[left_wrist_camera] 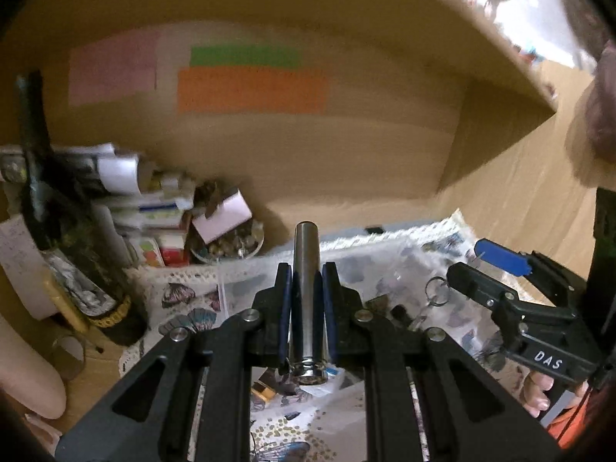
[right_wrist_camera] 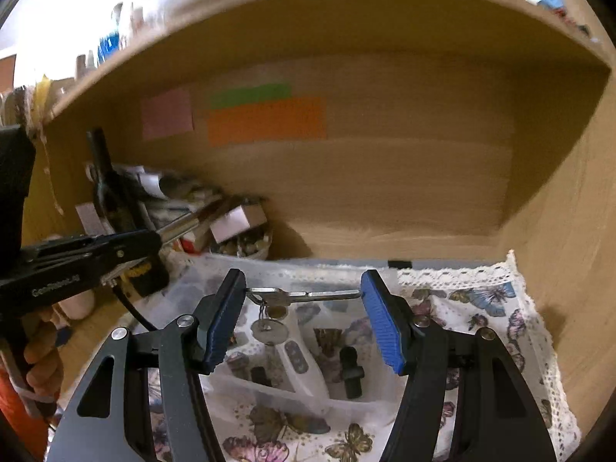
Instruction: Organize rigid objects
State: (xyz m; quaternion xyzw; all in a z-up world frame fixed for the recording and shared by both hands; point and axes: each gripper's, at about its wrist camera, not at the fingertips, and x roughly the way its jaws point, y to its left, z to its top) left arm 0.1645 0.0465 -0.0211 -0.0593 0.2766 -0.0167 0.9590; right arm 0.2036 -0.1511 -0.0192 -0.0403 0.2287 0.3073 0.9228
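My left gripper [left_wrist_camera: 306,281] is shut on a steel cylinder [left_wrist_camera: 305,269], held lengthwise between the blue pads above the clear plastic organizer tray [left_wrist_camera: 385,265]. It also shows in the right wrist view [right_wrist_camera: 181,225] at the left. My right gripper [right_wrist_camera: 304,292] holds a silver key [right_wrist_camera: 304,295] spanning crosswise between its wide-apart fingertips, with a ring and a second key [right_wrist_camera: 271,331] hanging below. Under it the tray [right_wrist_camera: 269,389] holds a white remote [right_wrist_camera: 298,362], a black bolt [right_wrist_camera: 352,371] and small dark parts. The right gripper also appears at the right of the left wrist view [left_wrist_camera: 467,265].
I am inside a wooden shelf bay with a butterfly cloth [right_wrist_camera: 481,308] on the floor. Clutter fills the back left: papers, boxes [left_wrist_camera: 154,200], a bowl of small stones [left_wrist_camera: 231,246] and a dark bottle [left_wrist_camera: 57,238]. Coloured notes [left_wrist_camera: 250,81] stick to the back wall.
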